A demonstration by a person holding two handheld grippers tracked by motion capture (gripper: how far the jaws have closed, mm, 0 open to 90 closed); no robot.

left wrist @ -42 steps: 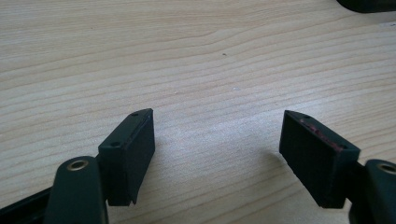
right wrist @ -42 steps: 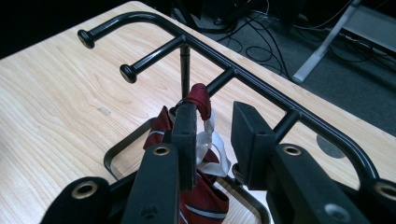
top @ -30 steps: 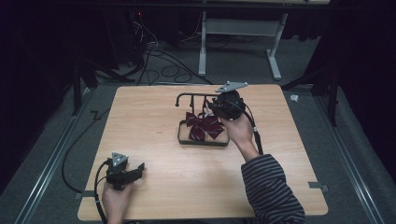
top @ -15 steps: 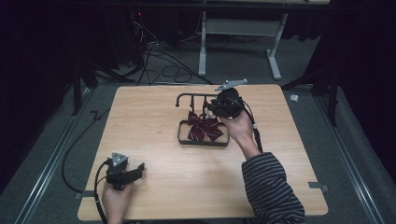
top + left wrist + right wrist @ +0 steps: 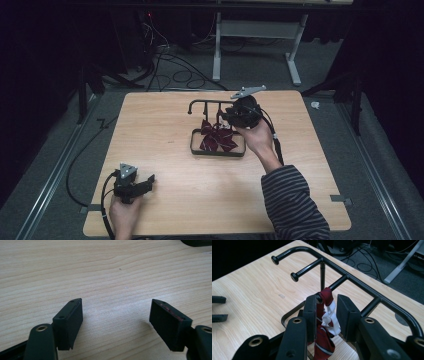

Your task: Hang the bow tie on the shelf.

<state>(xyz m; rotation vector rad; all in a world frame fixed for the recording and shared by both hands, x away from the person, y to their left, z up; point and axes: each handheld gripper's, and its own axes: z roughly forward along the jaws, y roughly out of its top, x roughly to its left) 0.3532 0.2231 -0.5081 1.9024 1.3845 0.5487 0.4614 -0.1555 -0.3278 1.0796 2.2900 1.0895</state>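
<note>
Right gripper (image 5: 325, 312) edged toward rack (image 5: 352, 275), jaws narrowly apart around one bow (image 5: 324, 315); left gripper (image 5: 116, 322) wide open, empty.

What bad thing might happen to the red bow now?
The red bow hangs by its loop on a peg of the black rack, between the fingers of the right gripper. If the gripper pulls back shut, the bow may slide off the peg. A hard tug might tip the rack.

Both tongs are black, each topped by a grey three-cornered plate and trailing a black cable; the right tongs (image 5: 226, 116) follow a dark striped sleeve (image 5: 292, 205), the left tongs (image 5: 148, 181) a bare hand.
</note>
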